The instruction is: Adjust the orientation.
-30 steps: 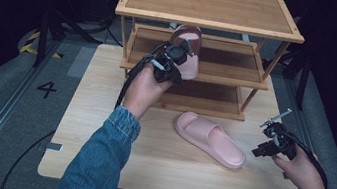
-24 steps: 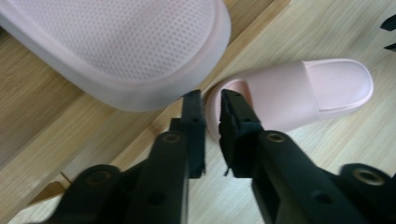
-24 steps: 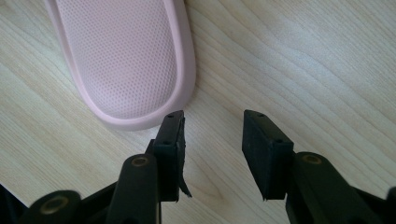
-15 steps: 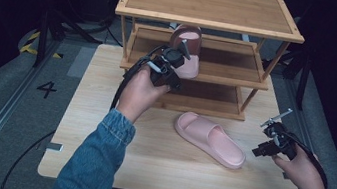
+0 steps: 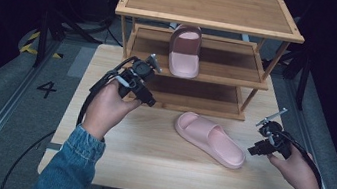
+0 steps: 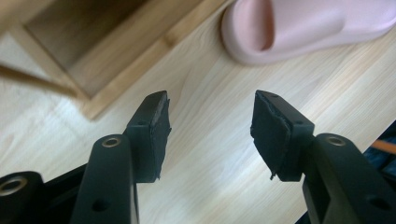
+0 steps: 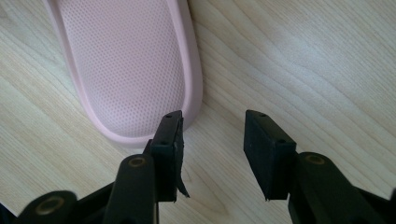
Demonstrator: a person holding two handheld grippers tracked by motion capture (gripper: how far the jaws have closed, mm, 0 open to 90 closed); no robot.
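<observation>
While both claws (image 5: 147, 102) (image 5: 252, 150) stand spread and empty, 1 pink slipper (image 5: 210, 139) lies on the pale wooden table (image 5: 146, 162).

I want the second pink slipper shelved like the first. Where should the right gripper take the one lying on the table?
Probably by the heel rim of the pink foam slipper, coming from the right gripper side. The heel points toward that gripper, its thin raised edge fits between the open jaws, and the strap sits at the far end.
</observation>
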